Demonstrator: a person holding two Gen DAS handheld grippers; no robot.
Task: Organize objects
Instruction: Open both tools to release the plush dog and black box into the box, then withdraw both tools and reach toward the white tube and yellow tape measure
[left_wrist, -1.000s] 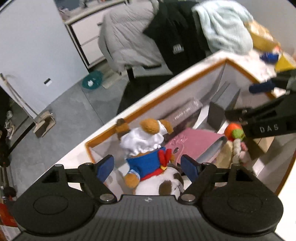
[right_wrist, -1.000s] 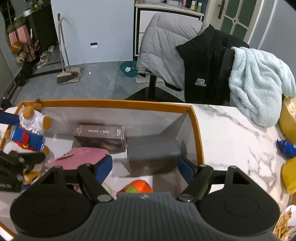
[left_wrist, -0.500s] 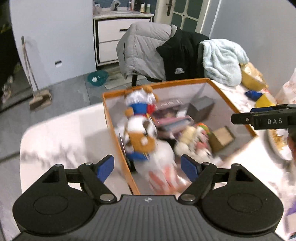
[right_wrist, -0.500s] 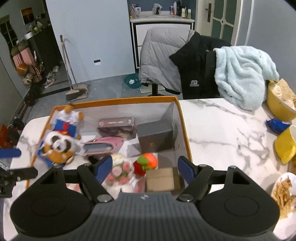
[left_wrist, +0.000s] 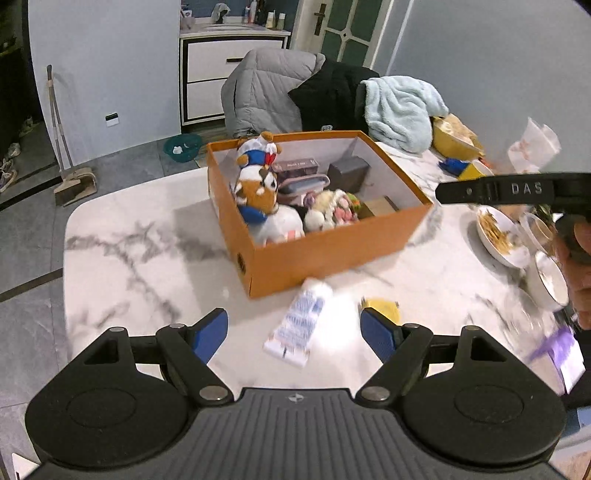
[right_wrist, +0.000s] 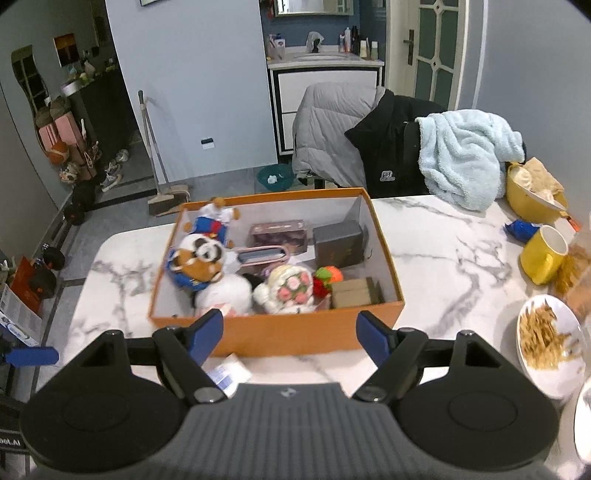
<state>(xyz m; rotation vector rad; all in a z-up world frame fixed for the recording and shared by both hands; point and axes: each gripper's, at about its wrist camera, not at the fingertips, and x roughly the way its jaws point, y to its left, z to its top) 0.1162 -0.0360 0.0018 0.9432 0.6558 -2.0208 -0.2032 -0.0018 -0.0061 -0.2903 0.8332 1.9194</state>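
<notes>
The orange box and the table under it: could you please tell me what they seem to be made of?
The orange box looks like matte cardboard: thin straight walls, white inside, sharp folded corners. The table looks like polished marble or a marble-look slab: white with grey veins and a soft sheen. Which of the two it is cannot be told.

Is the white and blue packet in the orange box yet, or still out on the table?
Out. The white and blue packet lies flat on the marble table, just in front of the orange box, outside its walls.
</notes>
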